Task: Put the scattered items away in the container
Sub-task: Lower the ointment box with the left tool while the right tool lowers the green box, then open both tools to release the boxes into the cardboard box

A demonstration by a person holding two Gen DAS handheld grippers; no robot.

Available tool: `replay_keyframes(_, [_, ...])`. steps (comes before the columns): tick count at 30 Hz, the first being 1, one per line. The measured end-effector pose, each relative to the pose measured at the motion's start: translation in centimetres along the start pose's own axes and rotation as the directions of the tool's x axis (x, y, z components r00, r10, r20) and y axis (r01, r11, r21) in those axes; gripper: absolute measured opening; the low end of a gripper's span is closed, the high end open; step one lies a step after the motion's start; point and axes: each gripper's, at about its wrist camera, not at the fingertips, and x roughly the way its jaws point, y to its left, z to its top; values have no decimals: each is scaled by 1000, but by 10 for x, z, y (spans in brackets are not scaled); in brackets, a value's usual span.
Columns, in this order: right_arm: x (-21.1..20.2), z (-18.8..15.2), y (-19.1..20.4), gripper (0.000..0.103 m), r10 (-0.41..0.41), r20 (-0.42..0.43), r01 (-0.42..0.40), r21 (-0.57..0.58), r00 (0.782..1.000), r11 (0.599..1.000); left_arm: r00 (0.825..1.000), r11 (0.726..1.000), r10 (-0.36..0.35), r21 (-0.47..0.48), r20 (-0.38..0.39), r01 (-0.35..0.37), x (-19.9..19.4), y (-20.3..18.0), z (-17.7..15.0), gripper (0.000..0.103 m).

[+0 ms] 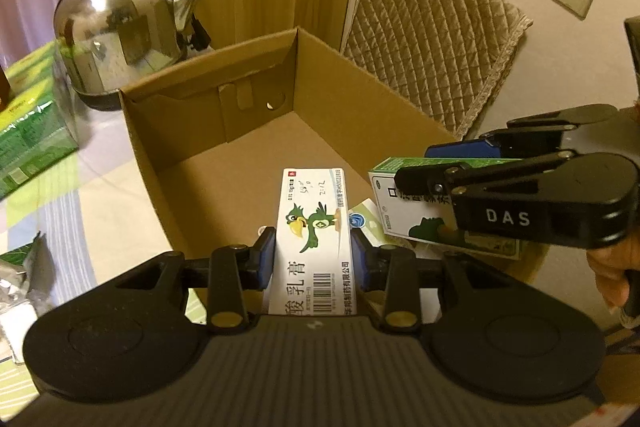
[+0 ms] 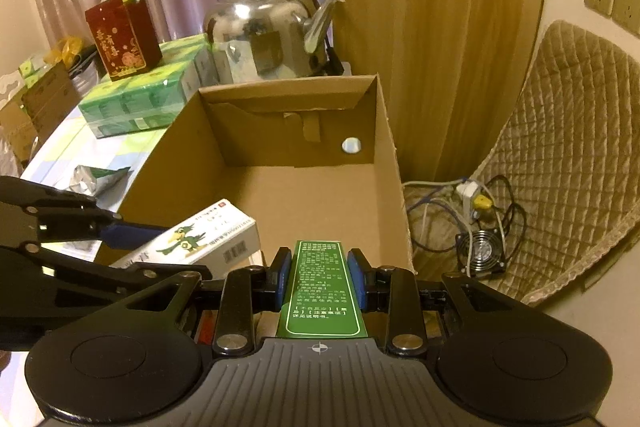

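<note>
An open cardboard box [image 1: 208, 95] [image 2: 280, 131] stands on the table with its floor bare at the far end. My left gripper [image 1: 314, 251] is shut on a white ointment box with a green cartoon bird [image 1: 312, 227], held over the carton's near edge. My right gripper [image 2: 320, 267] is shut on a slim green box with white print [image 2: 320, 291], also above the carton's near part. The left wrist view shows the right gripper [image 1: 440, 163] coming in from the right with its green-and-white box [image 1: 400, 195]. The right wrist view shows the left gripper [image 2: 168, 251] and the bird box [image 2: 200, 239] at lower left.
A steel kettle [image 1: 120, 35] [image 2: 264, 39] stands behind the carton. Green tissue packs [image 2: 140, 99] and a red gift bag [image 2: 122, 39] lie to its left, with a foil packet [image 2: 96, 179] nearer. A quilted chair [image 1: 432, 39], cables and a small fan [image 2: 480, 247] are on the right.
</note>
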Motion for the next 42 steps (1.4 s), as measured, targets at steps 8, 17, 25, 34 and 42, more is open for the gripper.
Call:
replay_keyframes(8, [5,1,-1,28,4,2,-4,9,1000,1000,1000,1000,4,-30,-14,-4,8,5,0,33])
replay_keyframes(17, [13,4,4,28,-4,14,4,22,1000,1000,999,1000,25,-18,29,-24,-14,10,0,33])
replay_keyframes(25, [31,6,13,28,-14,-10,14,4,1000,1000,998,999,32,-20,58,-31,-30,17,-3,36])
replay_keyframes(34, [39,1,21,39,-7,-38,6,-31,999,999,997,999,30,-29,70,-28,-36,24,-8,38])
replay_keyframes(42, [14,3,23,56,-19,3,19,-29,1000,999,996,999,27,-47,80,-23,-47,29,-18,38])
